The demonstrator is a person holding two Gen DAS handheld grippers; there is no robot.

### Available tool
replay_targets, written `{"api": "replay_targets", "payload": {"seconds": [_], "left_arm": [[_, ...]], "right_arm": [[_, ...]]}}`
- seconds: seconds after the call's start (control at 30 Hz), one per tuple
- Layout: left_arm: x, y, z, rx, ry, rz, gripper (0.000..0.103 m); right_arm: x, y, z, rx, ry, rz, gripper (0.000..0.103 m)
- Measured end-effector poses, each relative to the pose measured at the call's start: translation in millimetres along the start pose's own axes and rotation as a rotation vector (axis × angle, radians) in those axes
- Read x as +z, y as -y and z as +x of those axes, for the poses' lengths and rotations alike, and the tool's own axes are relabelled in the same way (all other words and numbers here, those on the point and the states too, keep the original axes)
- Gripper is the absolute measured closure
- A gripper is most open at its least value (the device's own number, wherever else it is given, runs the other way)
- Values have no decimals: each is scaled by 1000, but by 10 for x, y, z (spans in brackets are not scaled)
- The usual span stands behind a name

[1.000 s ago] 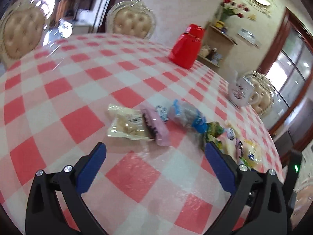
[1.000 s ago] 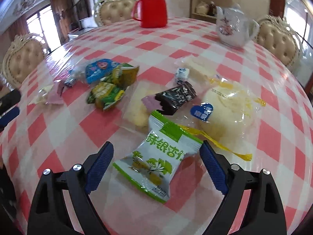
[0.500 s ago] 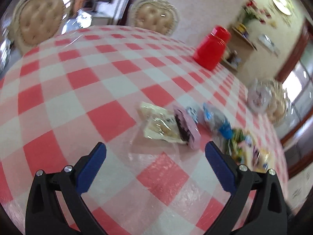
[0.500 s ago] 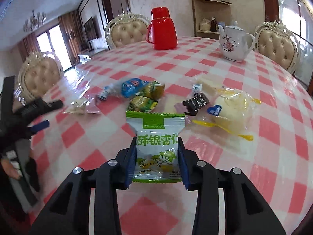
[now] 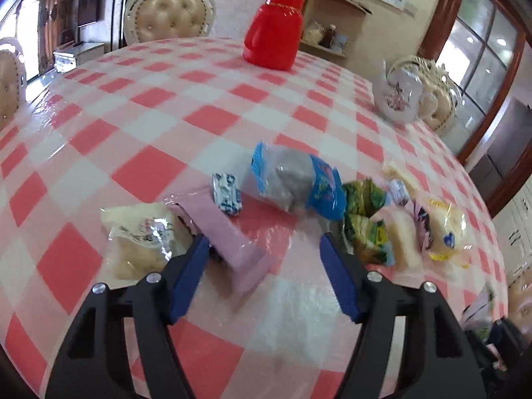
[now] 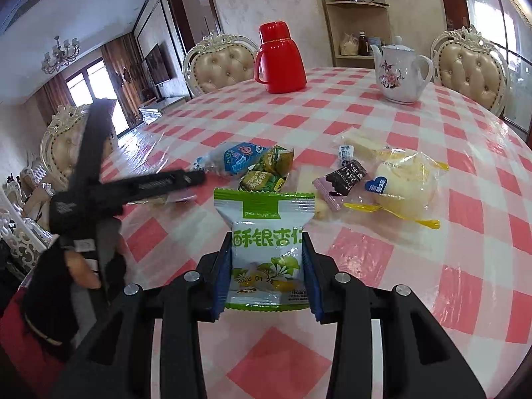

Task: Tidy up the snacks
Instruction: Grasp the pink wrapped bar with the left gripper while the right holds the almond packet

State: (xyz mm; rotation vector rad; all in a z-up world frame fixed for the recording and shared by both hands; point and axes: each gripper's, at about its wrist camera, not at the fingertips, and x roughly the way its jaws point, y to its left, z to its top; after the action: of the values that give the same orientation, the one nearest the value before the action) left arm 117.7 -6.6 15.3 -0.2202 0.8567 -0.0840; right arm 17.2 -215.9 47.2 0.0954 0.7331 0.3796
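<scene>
Snacks lie in a loose row on the red-and-white checked table (image 5: pixel 149 173). My left gripper (image 5: pixel 262 242) points down at a pink wafer pack (image 5: pixel 232 242) that lies between its blue pads. Its jaws are closing; the right pad still stands clear of the pack. A cream bun packet (image 5: pixel 143 239) lies just left of the pads. My right gripper (image 6: pixel 267 266) is shut on a green-and-white snack packet (image 6: pixel 266 249), held upright above the table. Beyond it lie a blue packet (image 6: pixel 232 159), green packets (image 6: pixel 266 173), a dark chocolate pack (image 6: pixel 345 179) and a yellow-trimmed bun (image 6: pixel 405 183).
A red thermos (image 6: pixel 281 60) and a flowered white teapot (image 6: pixel 399 73) stand at the far side of the table. Padded chairs (image 6: pixel 222 63) ring the table. A person's hand (image 6: pixel 79 266) holds the left gripper at the left edge. A small blue-white candy (image 5: pixel 227 194) lies by the pink pack.
The right gripper closed on the green-and-white packet and lifted it off the table. The left gripper moved in over the pink pack and its jaws narrowed around it.
</scene>
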Motion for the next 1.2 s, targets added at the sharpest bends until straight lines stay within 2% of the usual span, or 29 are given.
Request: {"api": "replay_targets", "payload": {"seconds": [0.07, 0.1, 0.13, 0.17, 0.27, 0.4, 0.6, 0.7, 0.87, 1.0, 1.07, 1.13, 1.2], "left_arm": [[-13, -74, 65, 42, -21, -16, 33], [-9, -143, 63, 28, -19, -34, 32], [-5, -180, 47, 36, -24, -42, 24], [0, -257, 32, 63, -26, -62, 23], [39, -343, 37, 50, -25, -85, 20], [70, -237, 108, 63, -37, -26, 20], [121, -173, 168, 53, -39, 7, 22], [143, -114, 218, 41, -60, 54, 12], [206, -44, 285, 36, -59, 93, 10], [290, -119, 243, 90, -3, 43, 9], [294, -116, 304, 156, -30, 64, 9], [277, -123, 321, 187, -55, 73, 9], [213, -79, 262, 292, -66, 132, 9]], "right_arm": [[-2, -8, -17, 8, 3, 0, 65], [-2, -11, -23, 10, 4, 0, 65], [-4, -19, -30, 12, 5, -1, 65], [-5, -29, -33, 15, 4, -4, 64], [-9, -55, -36, 25, 1, -8, 64], [-6, -79, -42, 24, 3, -17, 64], [-4, -50, -32, 25, -2, -1, 64], [2, -53, -21, 22, -7, 0, 64], [-1, -51, -13, 16, -6, -2, 64], [6, -36, -10, 9, -4, 2, 64], [7, -30, -10, 5, -4, 2, 64], [5, -12, -10, -5, -5, 5, 64], [7, 19, -14, -24, -4, 12, 64]]}}
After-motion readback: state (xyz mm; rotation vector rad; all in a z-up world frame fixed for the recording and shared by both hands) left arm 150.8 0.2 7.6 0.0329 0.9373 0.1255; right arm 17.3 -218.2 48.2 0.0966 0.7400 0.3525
